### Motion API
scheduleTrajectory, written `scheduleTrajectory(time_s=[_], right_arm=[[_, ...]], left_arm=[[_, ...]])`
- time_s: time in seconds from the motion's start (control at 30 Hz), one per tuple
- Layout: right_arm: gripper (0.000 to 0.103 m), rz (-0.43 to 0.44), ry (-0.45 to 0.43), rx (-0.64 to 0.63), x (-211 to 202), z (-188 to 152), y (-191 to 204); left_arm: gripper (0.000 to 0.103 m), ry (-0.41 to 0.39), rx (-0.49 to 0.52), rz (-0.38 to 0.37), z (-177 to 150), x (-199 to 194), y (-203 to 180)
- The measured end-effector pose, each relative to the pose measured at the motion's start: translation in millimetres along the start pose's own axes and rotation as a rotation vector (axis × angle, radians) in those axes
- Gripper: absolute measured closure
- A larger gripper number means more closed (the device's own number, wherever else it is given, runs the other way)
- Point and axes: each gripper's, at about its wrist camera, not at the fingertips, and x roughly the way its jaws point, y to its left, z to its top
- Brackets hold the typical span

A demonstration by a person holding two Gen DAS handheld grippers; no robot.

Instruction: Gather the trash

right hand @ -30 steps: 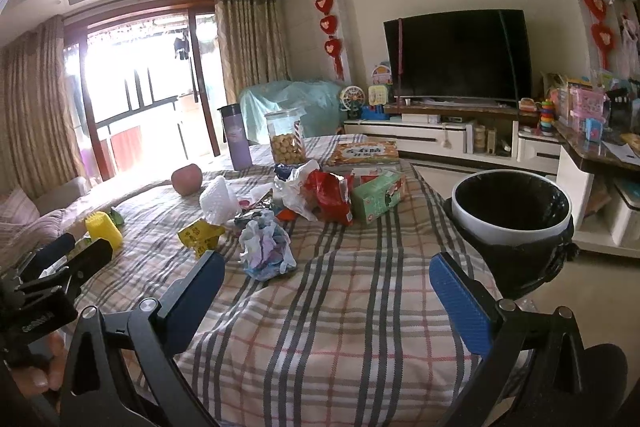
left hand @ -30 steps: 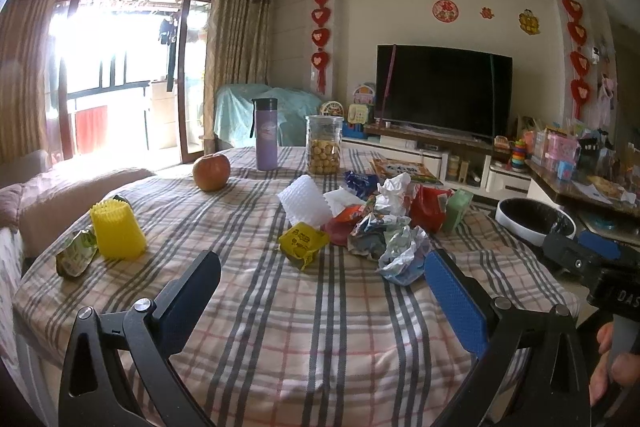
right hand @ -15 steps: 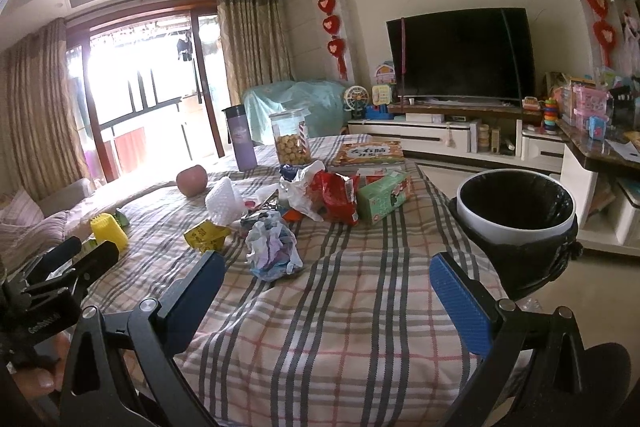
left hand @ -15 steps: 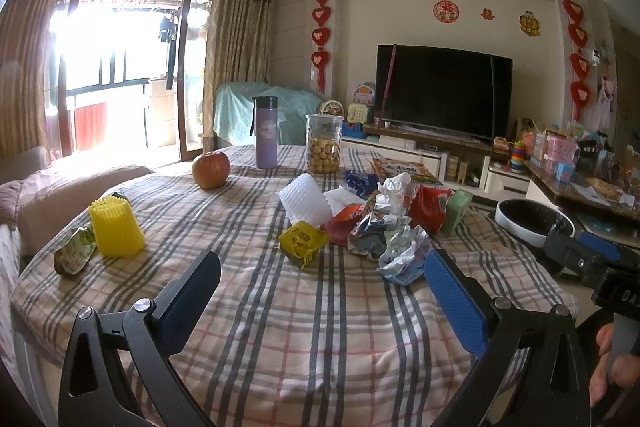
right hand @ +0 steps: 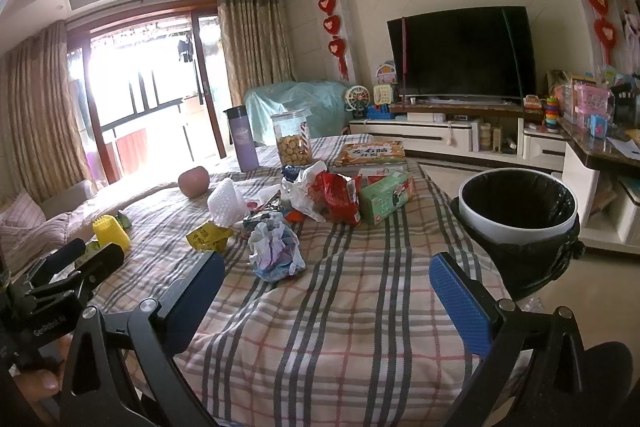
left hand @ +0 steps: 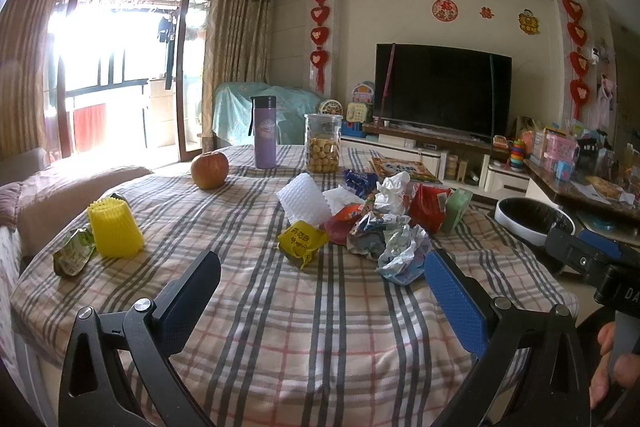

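Note:
A heap of trash lies mid-table on the plaid cloth: a crumpled foil wrapper point(left hand: 402, 253) point(right hand: 276, 247), a yellow packet point(left hand: 302, 239) point(right hand: 208, 235), a white foam net point(left hand: 304, 201), a red bag point(right hand: 338, 197) and a green box point(right hand: 384, 197). A white bin with a black liner point(right hand: 518, 205) point(left hand: 534, 219) stands off the table's right edge. My left gripper point(left hand: 320, 287) is open and empty above the near cloth. My right gripper point(right hand: 326, 287) is open and empty, just short of the crumpled wrapper.
A yellow foam net point(left hand: 114, 229) and a green wrapper point(left hand: 72, 255) lie at the left edge. An apple point(left hand: 209, 169), a purple flask point(left hand: 264, 133), a biscuit jar point(left hand: 322, 143) and a book point(right hand: 370, 153) stand farther back. A sofa point(left hand: 60, 195) is on the left.
Both grippers have drifted slightly; the views shift a little. Nothing on the table has moved and both stay open.

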Motion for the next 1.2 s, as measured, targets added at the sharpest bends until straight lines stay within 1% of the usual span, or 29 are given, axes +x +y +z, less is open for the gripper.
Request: scheduleTrajectory(time_s=[0.3,0.4,0.73,0.8,1.0,1.1,1.2], right_arm=[[0.0,0.001,0.002,0.003,1,0,0],[0.0,0.009,0.007,0.008,2,-1,0],[0.0,0.046,0.036,0.023,10,-2,2],[0.0,0.058,0.049,0.024,14,-3,2],[0.0,0.102,0.133,0.044,37,-4,1],[0.0,0.122,0.165,0.058,49,-5,1],[0.0,0.137,0.195,0.064,62,-7,3]], left_arm=[[0.001,0.008,0.003,-0.005,0,4,-1],[0.001,0.02,-0.002,-0.011,1,8,0],[0.001,0.054,-0.014,0.003,-1,26,10],[0.001,0.062,-0.012,0.01,-1,30,12],[0.001,0.098,-0.002,0.016,0,53,21],[0.001,0.134,0.001,0.002,1,70,26],[0.001,0.168,0.008,0.014,3,91,34]])
